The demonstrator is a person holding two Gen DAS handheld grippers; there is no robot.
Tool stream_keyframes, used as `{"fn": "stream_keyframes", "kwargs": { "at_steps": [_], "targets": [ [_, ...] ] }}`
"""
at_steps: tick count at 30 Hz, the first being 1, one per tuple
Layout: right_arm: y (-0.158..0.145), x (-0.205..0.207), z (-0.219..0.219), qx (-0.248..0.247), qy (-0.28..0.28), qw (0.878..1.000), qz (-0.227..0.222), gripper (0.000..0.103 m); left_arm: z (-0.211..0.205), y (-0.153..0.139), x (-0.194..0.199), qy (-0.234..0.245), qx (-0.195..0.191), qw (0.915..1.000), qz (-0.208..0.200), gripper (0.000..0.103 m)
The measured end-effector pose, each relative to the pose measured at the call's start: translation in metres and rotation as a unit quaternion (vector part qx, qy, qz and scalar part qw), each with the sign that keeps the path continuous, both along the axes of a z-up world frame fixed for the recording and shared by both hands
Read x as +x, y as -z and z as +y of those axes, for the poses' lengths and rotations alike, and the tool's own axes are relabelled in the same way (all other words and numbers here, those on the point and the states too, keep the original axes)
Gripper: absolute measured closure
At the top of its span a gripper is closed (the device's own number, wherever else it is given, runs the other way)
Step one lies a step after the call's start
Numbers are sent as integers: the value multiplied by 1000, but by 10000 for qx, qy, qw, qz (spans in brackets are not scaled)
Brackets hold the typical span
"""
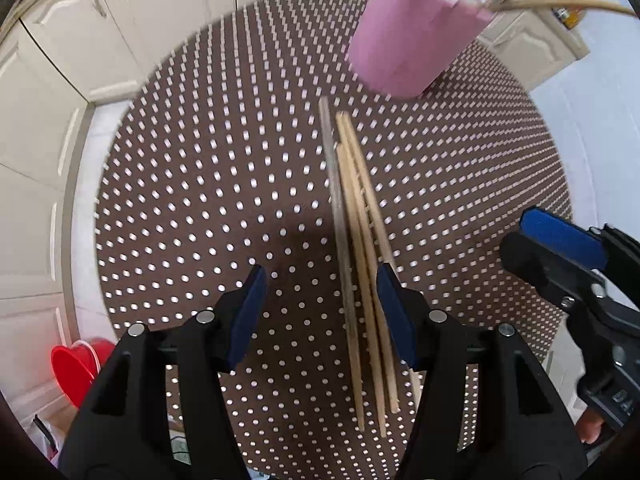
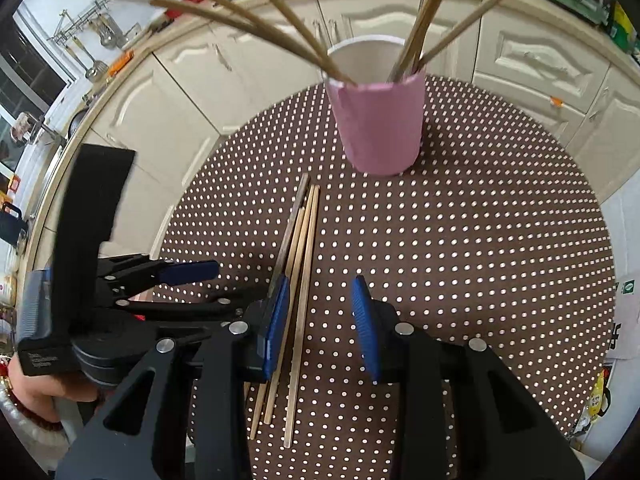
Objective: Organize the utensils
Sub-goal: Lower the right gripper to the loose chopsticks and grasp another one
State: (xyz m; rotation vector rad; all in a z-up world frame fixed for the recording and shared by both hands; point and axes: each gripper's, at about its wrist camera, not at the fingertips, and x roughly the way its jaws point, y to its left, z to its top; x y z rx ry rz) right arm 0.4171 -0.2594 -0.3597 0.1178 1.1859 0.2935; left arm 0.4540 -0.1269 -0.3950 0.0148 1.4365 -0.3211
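A grey chopstick (image 1: 338,220) and three wooden chopsticks (image 1: 362,216) lie side by side on the brown dotted tablecloth (image 1: 200,200), pointing toward a pink cup (image 1: 412,36). My left gripper (image 1: 322,312) hovers open over them, and the sticks run just inside its right finger. In the right wrist view the same bundle (image 2: 302,240) passes close to the left finger of my right gripper (image 2: 320,320), which is open with nothing pressed between its pads. The pink cup (image 2: 378,120) stands upright behind the bundle and holds several chopsticks. Each gripper shows in the other's view: the right gripper (image 1: 560,248), the left gripper (image 2: 188,272).
The round table (image 2: 500,240) ends close to cream cabinets (image 2: 180,92) behind and to the left. A red container (image 1: 76,364) sits on the floor at lower left. A person's hand (image 2: 32,392) grips the left tool's handle.
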Motion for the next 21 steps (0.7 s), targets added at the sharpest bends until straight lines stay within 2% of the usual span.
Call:
{"fn": "stream_keyframes", "kwargs": {
  "at_steps": [4, 12, 18, 21],
  "targets": [
    [13, 4, 3, 25, -102, 9997, 204, 73, -1, 21, -2, -52, 115, 9998, 137, 45],
    [33, 17, 1, 219, -48, 9981, 576, 73, -11, 25, 4, 131, 242, 9996, -109, 44],
    [42, 26, 11, 238, -113, 9972, 706, 73, -16, 31, -4, 418, 674, 9963, -323, 44],
    [47, 32, 19, 113, -180, 9972, 712, 73, -14, 31, -5, 306, 614, 9972, -309, 44]
  ]
}}
